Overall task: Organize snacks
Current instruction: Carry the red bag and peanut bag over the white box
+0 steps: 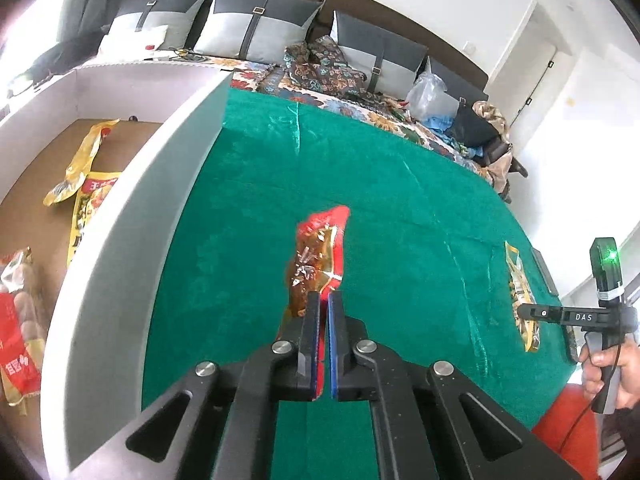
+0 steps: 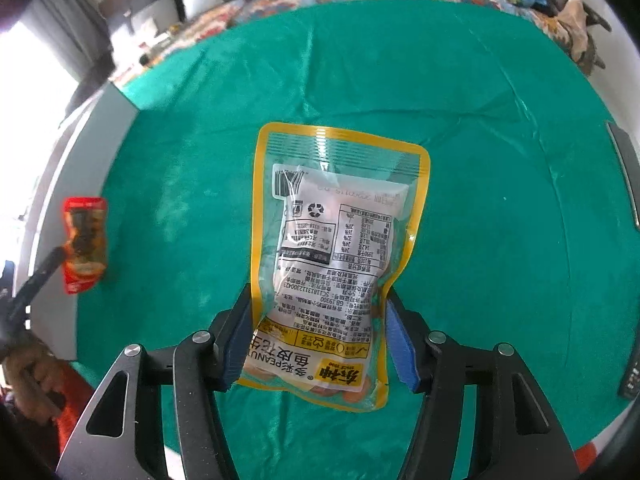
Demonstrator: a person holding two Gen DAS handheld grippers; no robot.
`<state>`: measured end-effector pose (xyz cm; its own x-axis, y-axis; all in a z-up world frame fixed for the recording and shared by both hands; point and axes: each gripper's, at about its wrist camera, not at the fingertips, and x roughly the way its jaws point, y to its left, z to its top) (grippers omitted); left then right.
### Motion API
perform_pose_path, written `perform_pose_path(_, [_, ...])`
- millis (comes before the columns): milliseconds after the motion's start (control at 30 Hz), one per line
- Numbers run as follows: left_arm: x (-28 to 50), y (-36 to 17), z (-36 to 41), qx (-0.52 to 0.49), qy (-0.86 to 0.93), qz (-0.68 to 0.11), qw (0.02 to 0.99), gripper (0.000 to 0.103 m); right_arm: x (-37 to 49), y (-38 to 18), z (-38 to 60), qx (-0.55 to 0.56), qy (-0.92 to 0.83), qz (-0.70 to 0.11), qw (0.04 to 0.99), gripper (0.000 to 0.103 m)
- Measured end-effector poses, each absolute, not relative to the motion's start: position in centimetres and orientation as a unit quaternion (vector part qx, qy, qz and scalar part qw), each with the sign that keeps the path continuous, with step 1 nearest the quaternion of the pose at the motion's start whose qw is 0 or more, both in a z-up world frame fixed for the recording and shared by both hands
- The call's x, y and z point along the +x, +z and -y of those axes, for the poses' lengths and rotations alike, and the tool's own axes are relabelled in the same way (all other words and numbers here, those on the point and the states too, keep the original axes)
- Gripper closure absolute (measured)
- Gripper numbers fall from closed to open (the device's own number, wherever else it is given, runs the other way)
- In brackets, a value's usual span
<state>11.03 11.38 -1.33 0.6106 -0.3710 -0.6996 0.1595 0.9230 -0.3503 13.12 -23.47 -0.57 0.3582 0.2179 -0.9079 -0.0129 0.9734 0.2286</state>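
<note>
A red snack packet [image 1: 320, 240] with brown contents hangs above the green cloth [image 1: 400, 200], and my left gripper [image 1: 324, 294] is shut on its lower edge. In the right wrist view the same red packet [image 2: 86, 240] shows at far left, on the tip of the left gripper [image 2: 60, 256]. A yellow-edged peanut packet [image 2: 340, 208] lies back side up between the fingers of my right gripper [image 2: 318, 296]. Both blue pads press its sides and the packet is pinched in at the waist. From the left wrist view the peanut packet [image 1: 520, 280] and right gripper [image 1: 528, 312] appear at far right.
A white open box [image 1: 132, 220] stands left of the cloth, holding yellow packets [image 1: 84, 176] and a red packet [image 1: 16, 340]. A dark flat object [image 2: 624, 176] lies at the cloth's right edge. Cushions [image 1: 260, 28] and clutter lie behind. A hand [image 1: 608, 368] holds the right gripper's handle.
</note>
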Motion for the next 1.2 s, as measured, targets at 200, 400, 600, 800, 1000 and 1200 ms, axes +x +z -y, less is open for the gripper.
perform_pose_path(200, [10.8, -2.3, -7.5, -0.026, -0.156, -0.447, 0.880, 0.026, 12.8, -0.9, 22.9, 0.092, 0.084, -0.561, 0.818, 0.041])
perform_pose_path(400, [12.7, -3.1, -6.6, -0.008, -0.155, -0.466, 0.871, 0.017, 12.0, -0.1, 23.2, 0.111, 0.105, -0.549, 0.822, 0.040])
perform_pose_path(600, [18.0, -6.9, -3.8, 0.116, -0.158, -0.525, 0.828, 0.015, 11.9, -0.2, 23.3, 0.130, 0.116, -0.545, 0.820, 0.040])
perform_pose_path(800, [18.2, -6.5, -3.8, 0.115, -0.215, -0.531, 0.812, 0.072, 11.0, 0.2, 23.9, 0.143, 0.119, -0.538, 0.822, 0.040])
perform_pose_path(1000, [17.5, -4.5, -6.5, 0.016, -0.194, -0.529, 0.826, 0.103, 11.3, 0.5, 23.8, 0.148, 0.123, -0.536, 0.822, 0.040])
perform_pose_path(1200, [14.6, -3.0, -7.0, 0.008, -0.199, -0.507, 0.839, 0.068, 10.9, 1.7, 22.6, 0.147, 0.142, -0.527, 0.825, 0.040])
